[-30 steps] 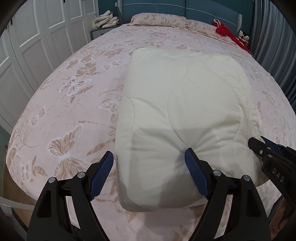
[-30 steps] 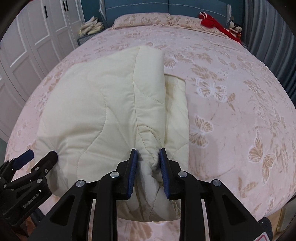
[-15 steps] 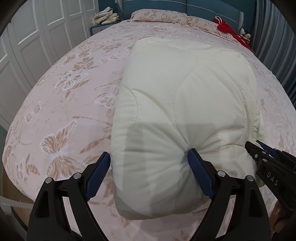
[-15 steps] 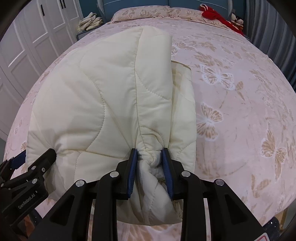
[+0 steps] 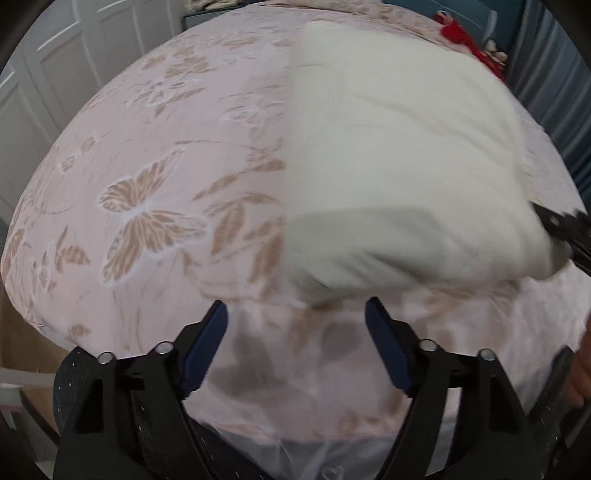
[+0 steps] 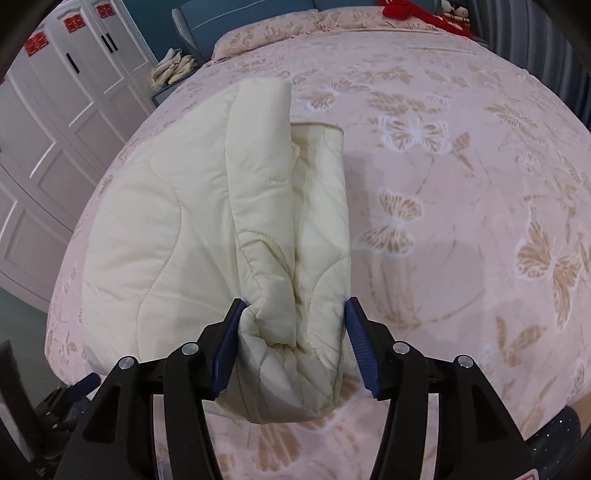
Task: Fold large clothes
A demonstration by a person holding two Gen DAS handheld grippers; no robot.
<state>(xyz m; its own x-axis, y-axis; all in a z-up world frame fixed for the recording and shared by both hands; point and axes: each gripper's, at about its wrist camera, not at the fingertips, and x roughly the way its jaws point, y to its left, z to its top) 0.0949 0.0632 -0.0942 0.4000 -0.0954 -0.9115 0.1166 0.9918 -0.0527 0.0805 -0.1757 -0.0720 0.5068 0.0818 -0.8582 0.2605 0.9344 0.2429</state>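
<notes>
Slippage worries us — our right gripper [image 6: 293,347] stands wide around the quilt's [image 6: 177,240] bunched corner on the bed [image 6: 461,166], clamping nothing; left gripper [image 5: 295,350] gapes empty — folds may spring apart.

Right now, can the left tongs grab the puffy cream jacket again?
Probably yes. The left tongs are open with only bedspread between their fingers, and the cream jacket lies just ahead with nothing between. The right tongs straddle its other end.

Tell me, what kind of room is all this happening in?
Most likely a bedroom: a large bed with a butterfly-print cover, pillows against a blue headboard, and white wardrobe doors alongside.
</notes>
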